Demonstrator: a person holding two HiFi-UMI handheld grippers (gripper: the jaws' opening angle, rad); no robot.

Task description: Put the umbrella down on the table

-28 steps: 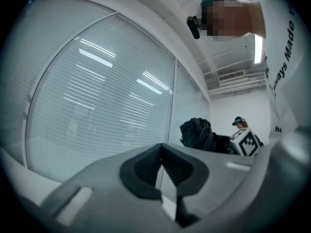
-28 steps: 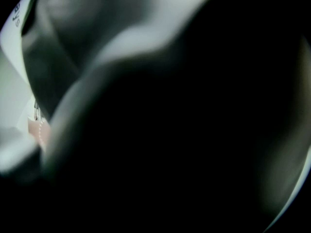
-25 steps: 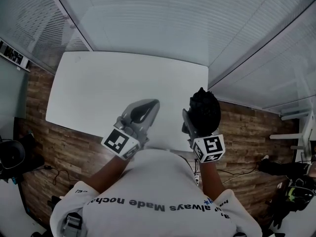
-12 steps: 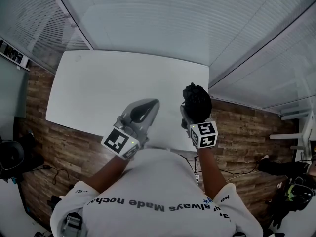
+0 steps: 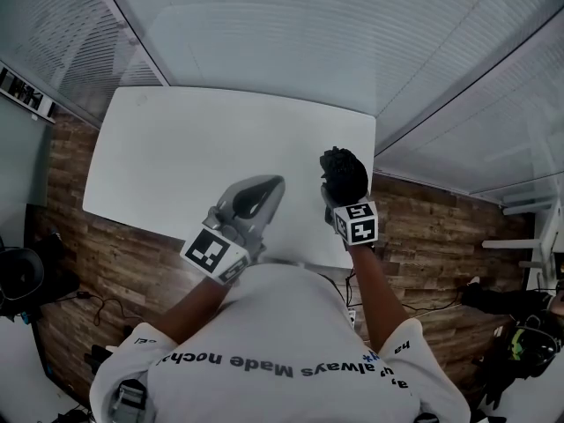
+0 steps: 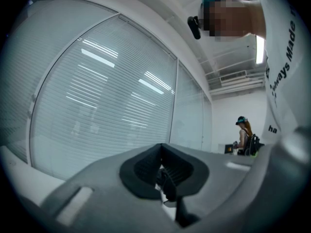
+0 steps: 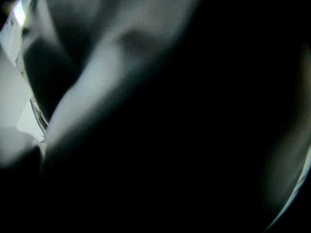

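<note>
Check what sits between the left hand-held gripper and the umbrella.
Nothing. In the head view, only bare white table shows between the left hand-held gripper and the umbrella.

Black folded umbrella [image 5: 344, 173] bunched at right gripper [image 5: 336, 203], covering its fingertips; grey jaw shows along bundle's left side. Bundle over near right corner of white table [image 5: 176, 148]; touching or hovering, cannot tell. Left gripper [image 5: 265, 189] over table's near edge, tips together, umbrella apart to right of its fingertips. Marker cube [image 5: 211, 254] behind left fingers, another [image 5: 358, 224] behind right, toward person's white shirt [image 5: 264, 324]. Wood floor [image 5: 115, 263] around table.
</note>
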